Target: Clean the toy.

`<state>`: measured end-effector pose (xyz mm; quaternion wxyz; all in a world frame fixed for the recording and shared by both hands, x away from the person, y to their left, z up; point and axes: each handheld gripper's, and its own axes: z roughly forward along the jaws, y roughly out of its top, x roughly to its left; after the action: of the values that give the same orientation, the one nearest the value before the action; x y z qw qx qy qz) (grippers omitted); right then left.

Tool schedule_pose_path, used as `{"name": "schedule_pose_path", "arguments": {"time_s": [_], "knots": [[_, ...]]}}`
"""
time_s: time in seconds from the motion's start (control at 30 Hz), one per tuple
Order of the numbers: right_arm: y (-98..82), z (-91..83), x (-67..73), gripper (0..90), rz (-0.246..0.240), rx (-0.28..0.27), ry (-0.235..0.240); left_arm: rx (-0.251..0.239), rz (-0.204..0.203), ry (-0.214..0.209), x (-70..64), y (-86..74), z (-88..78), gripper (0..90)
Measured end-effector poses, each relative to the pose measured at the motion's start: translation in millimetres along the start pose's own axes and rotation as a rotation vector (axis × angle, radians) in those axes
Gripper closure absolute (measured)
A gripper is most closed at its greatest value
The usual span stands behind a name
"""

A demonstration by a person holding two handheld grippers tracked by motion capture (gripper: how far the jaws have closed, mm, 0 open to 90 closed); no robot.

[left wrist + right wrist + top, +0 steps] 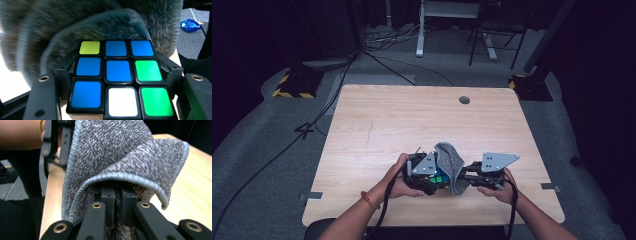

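A puzzle cube [117,78] sits clenched between the 2 jaws of the left claw [428,179], low over the near edge of the table [412,120]; its facing side shows 5 blue squares, 2 green, 1 white and 1 yellow-green. A grey cloth [125,157] presses against the cube's far side, and the right claw [468,175], its jaws pinched together, grips that cloth from the right. Both hands hold the claws close together. A blue packet [190,25] lies on the floor beyond the table.
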<state>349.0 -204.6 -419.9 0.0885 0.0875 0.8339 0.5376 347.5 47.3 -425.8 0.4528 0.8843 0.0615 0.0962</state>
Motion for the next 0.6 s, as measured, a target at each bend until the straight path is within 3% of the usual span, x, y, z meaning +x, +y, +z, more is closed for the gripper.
{"name": "schedule_pose_path", "arguments": {"time_s": [0.17, 0.33, 0.47, 0.6], "knots": [[0.1, -1.0, -0.6, 83.3, 0.0, -0.012, -0.026, 0.0, 0.007, -0.011, -3.1, 0.9, 2.8, 33.2], [-3.1, 1.8, -6.1, 83.3, 0.019, 0.024, -0.094, -0.049, 0.026, -0.024, -10.8, 9.0, -2.6, 33.2], [-9.3, 12.2, -7.0, 83.3, 0.024, 0.104, -0.081, -0.074, 0.029, -0.021, -12.0, 12.7, -7.9, 33.1], [-11.1, 17.6, -4.9, 83.3, 0.012, 0.146, -0.053, -0.078, 0.02, -0.016, -8.7, 11.7, -10.2, 33.1]]}}
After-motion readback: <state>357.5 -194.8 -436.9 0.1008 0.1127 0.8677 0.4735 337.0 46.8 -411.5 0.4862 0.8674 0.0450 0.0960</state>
